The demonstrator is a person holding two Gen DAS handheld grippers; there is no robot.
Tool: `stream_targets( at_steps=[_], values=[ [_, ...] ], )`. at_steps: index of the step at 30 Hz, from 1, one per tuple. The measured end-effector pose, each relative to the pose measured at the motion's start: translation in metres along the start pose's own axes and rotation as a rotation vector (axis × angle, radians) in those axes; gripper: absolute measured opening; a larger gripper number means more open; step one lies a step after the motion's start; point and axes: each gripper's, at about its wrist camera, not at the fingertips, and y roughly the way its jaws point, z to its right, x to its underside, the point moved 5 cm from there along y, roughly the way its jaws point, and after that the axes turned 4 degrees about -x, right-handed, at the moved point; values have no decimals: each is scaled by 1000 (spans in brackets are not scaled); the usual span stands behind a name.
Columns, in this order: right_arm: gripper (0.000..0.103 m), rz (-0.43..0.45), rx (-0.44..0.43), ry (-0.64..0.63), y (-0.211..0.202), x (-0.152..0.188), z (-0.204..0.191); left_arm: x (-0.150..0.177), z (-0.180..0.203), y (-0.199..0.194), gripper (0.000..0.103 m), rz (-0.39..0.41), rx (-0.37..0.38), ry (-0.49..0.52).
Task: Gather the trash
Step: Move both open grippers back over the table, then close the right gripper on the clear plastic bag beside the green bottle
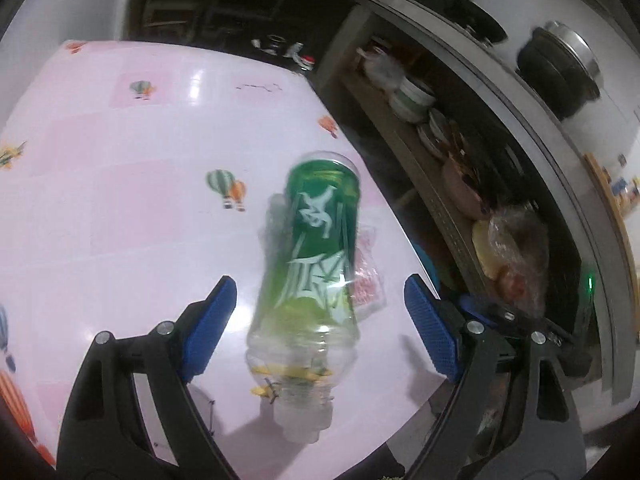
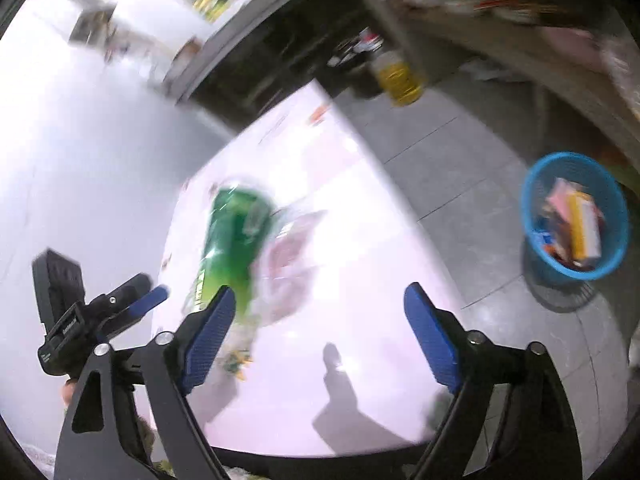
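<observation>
Left tongs (image 1: 320, 328) spread wide, right tongs (image 2: 320, 332) spread wide, both angled downward

Black hand-held gripper (image 1: 320, 328), blue textured pads (image 1: 430, 326), silver screws

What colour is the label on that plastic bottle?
Green with white lettering on the bottle, clearest in the left wrist view.

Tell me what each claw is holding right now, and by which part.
Nothing is held. The left claw is open, straddling the green-labelled plastic bottle on the table without touching it. The right claw is open and empty.
</observation>
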Motion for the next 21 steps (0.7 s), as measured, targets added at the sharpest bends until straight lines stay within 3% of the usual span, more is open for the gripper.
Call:
stream_targets(
  at_steps=[7,13,17,21],
  values=[
    [72,-172,-7,-55,61,-6,-32,-6,8,41,81,-73,29,31],
    [60,-235,19,-50,81,-5,-32,-3,-8,43,80,-76,49,-26],
    [36,-255,55,-69,87,0,-37,4,-19,38,80,-66,50,-56],
    [23,-226,95,-75,79,3,-40,10,-26,36,80,-61,56,-82]
  ],
)
